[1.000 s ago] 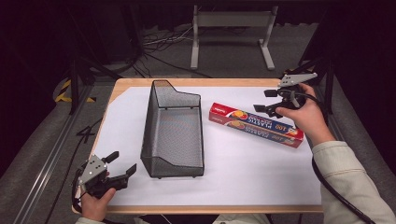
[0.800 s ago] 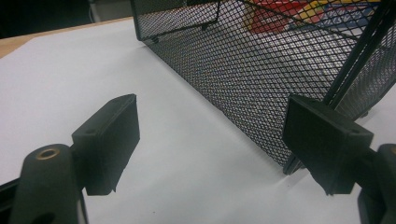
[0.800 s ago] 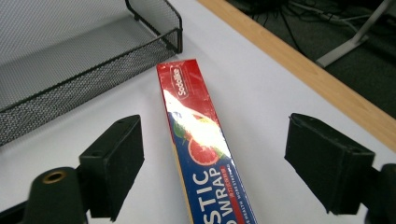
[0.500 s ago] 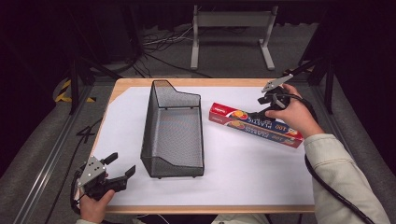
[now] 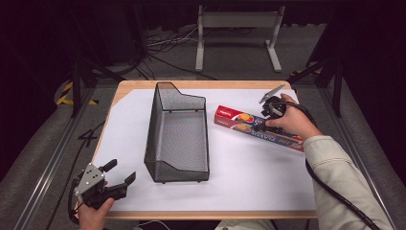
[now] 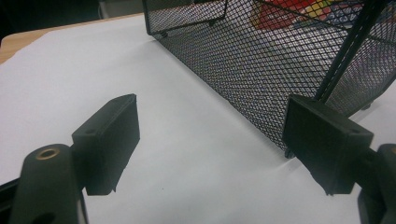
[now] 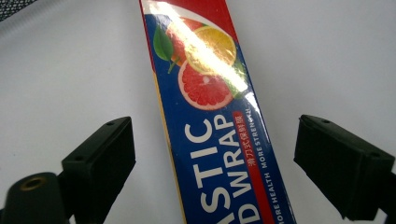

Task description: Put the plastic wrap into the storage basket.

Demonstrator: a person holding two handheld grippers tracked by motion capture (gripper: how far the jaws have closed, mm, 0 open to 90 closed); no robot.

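right tongs (image 7: 212, 154) over the plastic wrap box (image 5: 249, 125), jaws have just been opening, now spread wide astride it, pads clear of it. box lies flat on the white worktop (image 5: 249, 182), right of the mesh basket (image 5: 178, 139). left tongs (image 6: 210, 140) released, nothing between, near the basket's front corner.

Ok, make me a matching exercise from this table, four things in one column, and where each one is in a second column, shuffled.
Things:
1. mesh basket
2. plastic wrap box
3. left claw
4. right claw

Places:
A. at the near left corner of the table, open, with nothing between its jaws
B. open, one jaw on each side of the box
C. in the middle of the white sheet
D. lying flat, to the right of the basket

Pairs: 1-C, 2-D, 3-A, 4-B
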